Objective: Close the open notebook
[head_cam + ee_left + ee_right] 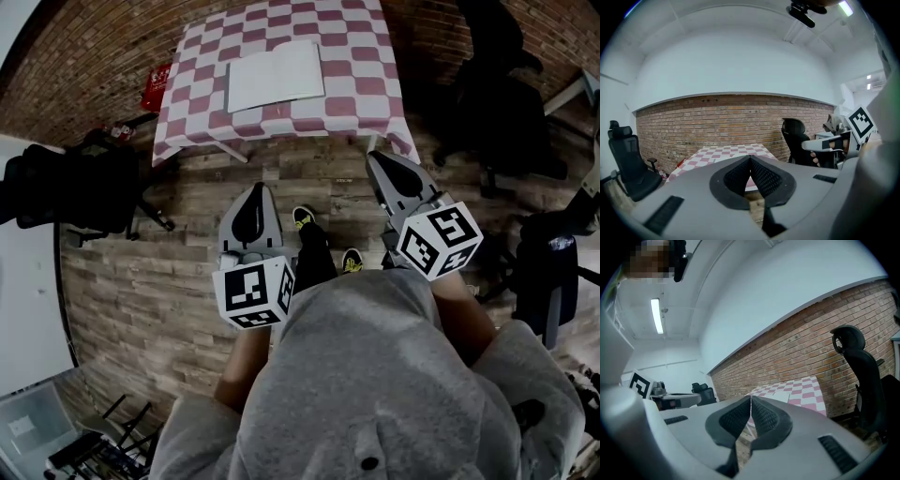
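The open notebook (275,75) lies flat with white pages up on the table with a red-and-white checked cloth (352,94), far ahead in the head view. My left gripper (255,192) hangs over the wooden floor, well short of the table, its jaws shut with nothing between them. My right gripper (377,159) is nearer the table's front right corner, also shut and empty. In the left gripper view the left gripper (750,159) points at the checked table (717,154). The right gripper (751,398) faces the table (801,390) too.
Black office chairs stand left (66,187) and right (497,103) of the table, with another (553,262) near my right side. A red object (156,87) lies on the floor by the table's left edge. A brick wall (717,122) runs behind the table.
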